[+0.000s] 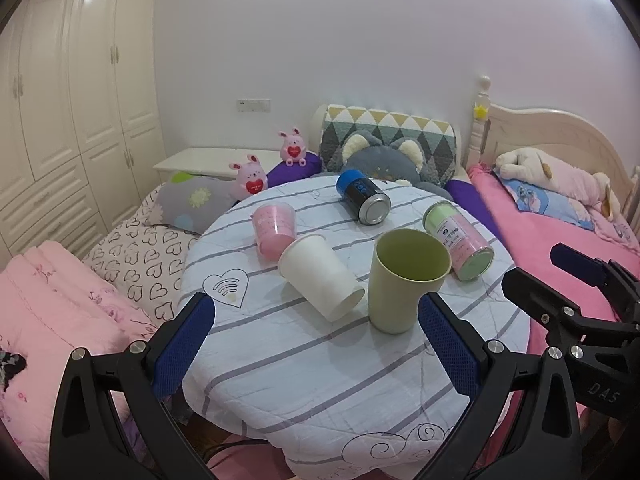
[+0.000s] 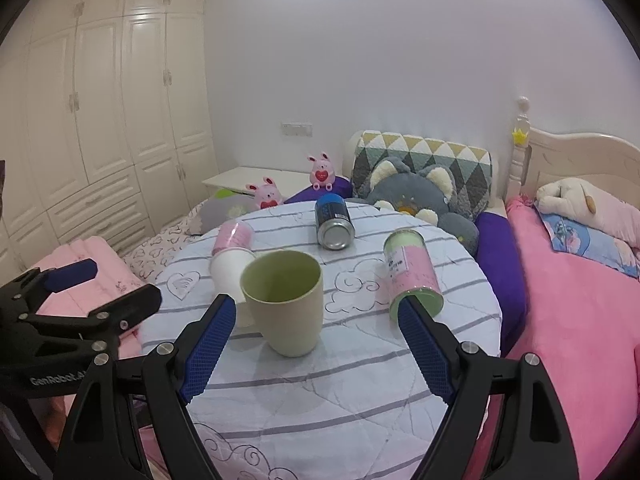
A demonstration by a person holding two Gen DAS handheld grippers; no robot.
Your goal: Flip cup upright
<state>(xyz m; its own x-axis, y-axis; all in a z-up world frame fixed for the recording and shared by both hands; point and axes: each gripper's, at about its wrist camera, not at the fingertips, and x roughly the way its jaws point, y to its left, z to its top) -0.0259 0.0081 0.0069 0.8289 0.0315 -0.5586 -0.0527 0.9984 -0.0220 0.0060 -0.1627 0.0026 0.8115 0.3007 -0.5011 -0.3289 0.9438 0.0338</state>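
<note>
Standing upright with its mouth up, the green cup (image 1: 406, 280) sits near the middle of the round table (image 1: 320, 380), which is covered in a pale striped quilt. In the left wrist view the left gripper (image 1: 316, 348) has its jaws spread wide with nothing between them, its blue pads (image 1: 182, 350) held back from the cup toward the table's near edge; the cup sits just ahead of the right-hand pad, and whether they touch cannot be told. The right wrist view shows the right gripper (image 2: 316, 344) likewise wide open and empty, the cup framed between its fingers without contact. Each camera catches the other tool at its margin: the left view shows the right gripper at the right edge, the right view shows the left one at the left edge. A white paper cup (image 1: 320, 278) lies on its side just left of the green cup; the left view shows its whole length, while in the right view it is largely hidden behind the green cup. A pink cup (image 1: 274, 230) lies just behind the white one, touching or nearly so. A blue can (image 1: 362, 196) lies on its side at the far side of the table, and a pink-and-green can (image 1: 460, 242) lies to the right of the green cup; in the right view its base sits close to the right finger's tip. Only the left view shows the heart drawing (image 1: 226, 286) on the quilt clearly.
</note>
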